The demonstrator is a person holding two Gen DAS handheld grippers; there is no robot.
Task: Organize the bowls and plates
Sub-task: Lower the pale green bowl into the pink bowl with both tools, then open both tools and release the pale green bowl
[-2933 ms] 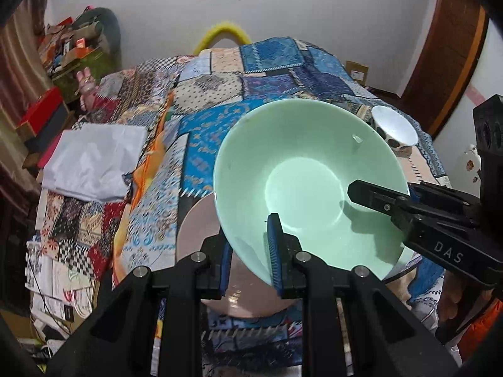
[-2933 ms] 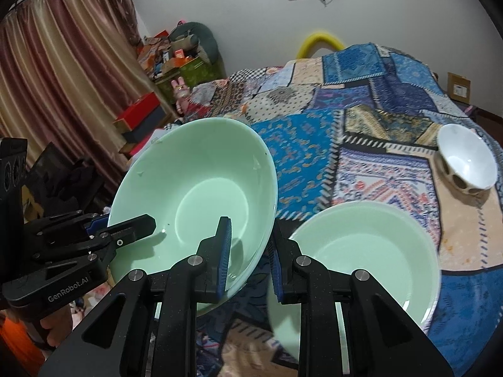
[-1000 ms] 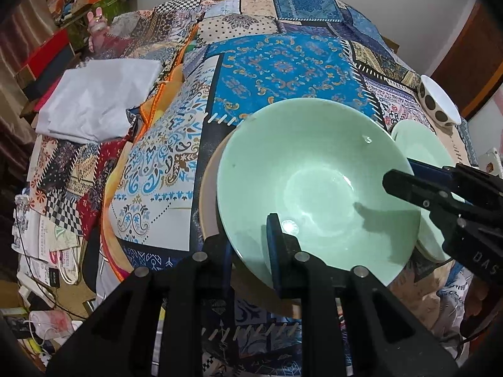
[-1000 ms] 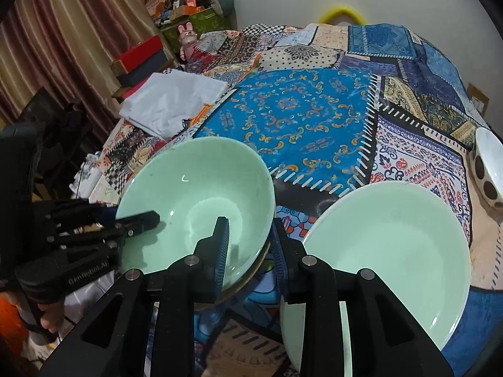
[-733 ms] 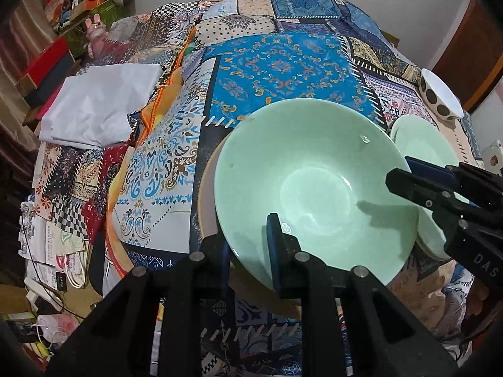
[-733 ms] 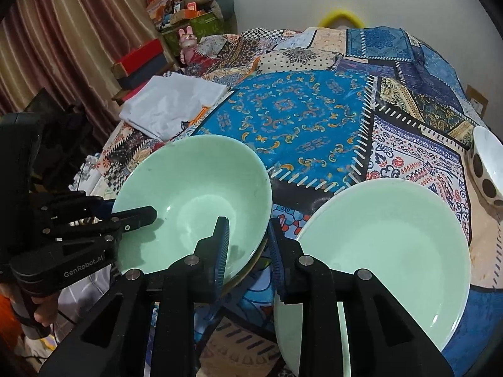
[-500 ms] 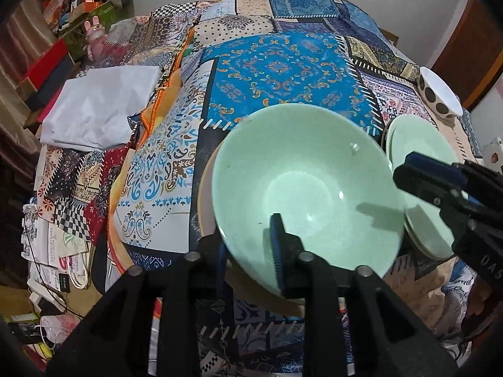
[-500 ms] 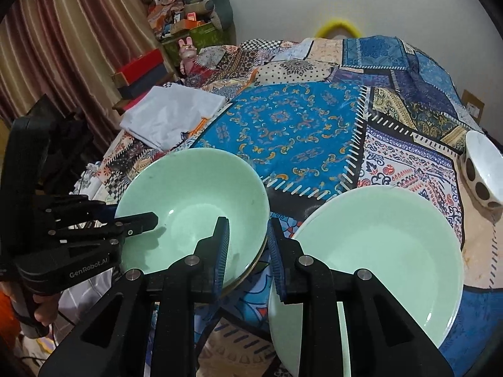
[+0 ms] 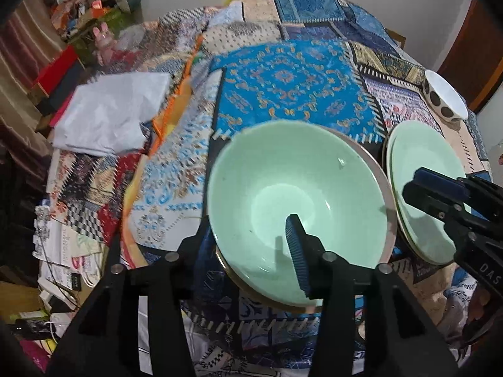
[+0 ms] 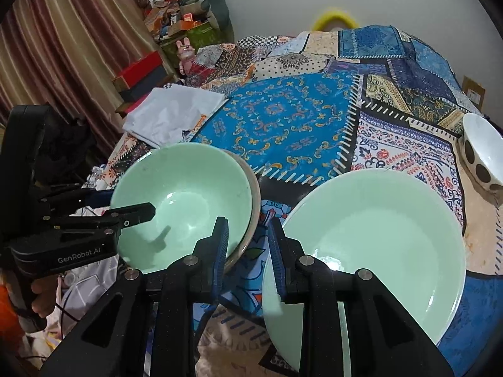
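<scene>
- The green bowl (image 9: 298, 194) sits low in the centre of the left wrist view, nested in a tan dish (image 9: 382, 185) whose rim peeks out at the bowl's right edge and under its near edge.
- The left gripper (image 9: 251, 238) straddles the bowl's near rim, one blue pad inside and the other finger outside below; the jaws look spread wide, gripping nothing firmly that I can see.
- Pull that gripper back carelessly and the inner finger could hook the rim, tipping the bowl off the dish.
- The right gripper (image 10: 248, 248) hovers at bottom centre of its view, jaws apart with only patterned cloth (image 10: 283, 125) showing between them, holding nothing.
- Its left finger is just beside the bowl's rim and its right finger overlaps the edge of the green plate (image 10: 371, 238) at lower right; a sideways nudge could knock either.
- The spotted bowl (image 10: 481, 154) rests at the right edge, near the cloth's border, so a bump could send it over.
- Everything stands on soft, rumpled fabric, so the stack could rock.
</scene>
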